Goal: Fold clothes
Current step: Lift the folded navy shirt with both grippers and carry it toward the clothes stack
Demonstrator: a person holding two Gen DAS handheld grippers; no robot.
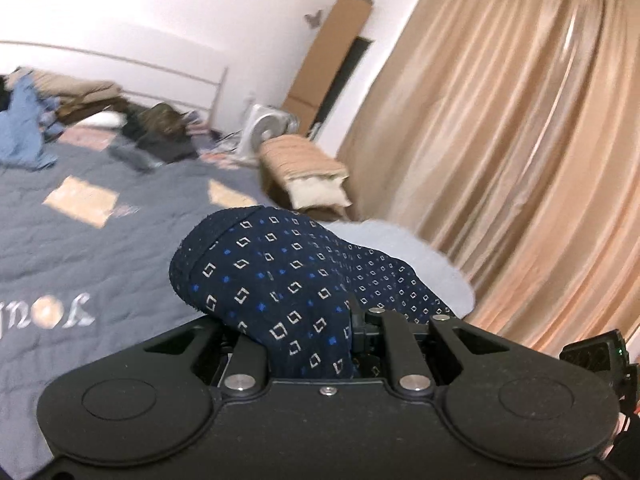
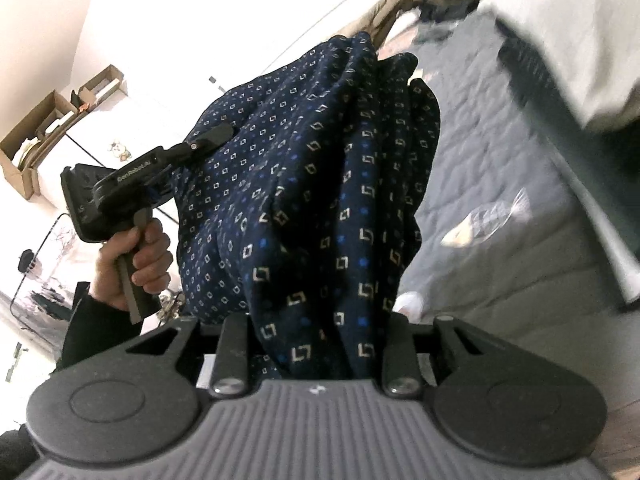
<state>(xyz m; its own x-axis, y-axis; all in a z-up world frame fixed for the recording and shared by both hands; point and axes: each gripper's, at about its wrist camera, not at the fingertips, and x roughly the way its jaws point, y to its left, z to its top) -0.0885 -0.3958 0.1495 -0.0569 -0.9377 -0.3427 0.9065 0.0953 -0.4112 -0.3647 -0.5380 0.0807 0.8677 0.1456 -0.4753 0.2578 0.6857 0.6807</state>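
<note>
Okay, I have the navy patterned garment (image 2: 312,184) up in the air above the bed (image 1: 100,248), held between both tools. My left hand-held gripper (image 1: 312,344) is clamped on a bunched fold of it: from the left wrist camera the cloth fills the gap between the 2 fingers and bulges forward over the grey quilt. My right hand-held gripper (image 2: 316,344) is gripping it too; a thick gather of the same navy fabric runs down between its fingers and hangs in folds in front of the lens.

From the right wrist camera I can see the other tool at the left edge of the cloth, with the person's hand (image 2: 132,268) wrapped round its handle and a dark sleeve (image 2: 92,328) below it. One finger of that tool lies against the fabric there.

The garment is dark blue with small white squares and blue dots. Behind it, on the bed, a light blue-grey cloth (image 1: 420,248) lies near the curtain (image 1: 500,140). Further back I see a heap of unfolded clothes (image 1: 72,112) at the head of the bed, a small white fan (image 1: 266,132), a folded beige blanket (image 1: 308,168), and a tall cardboard box (image 1: 328,64) leaning on the wall. The picture is smeared with motion blur at the edges.
</note>
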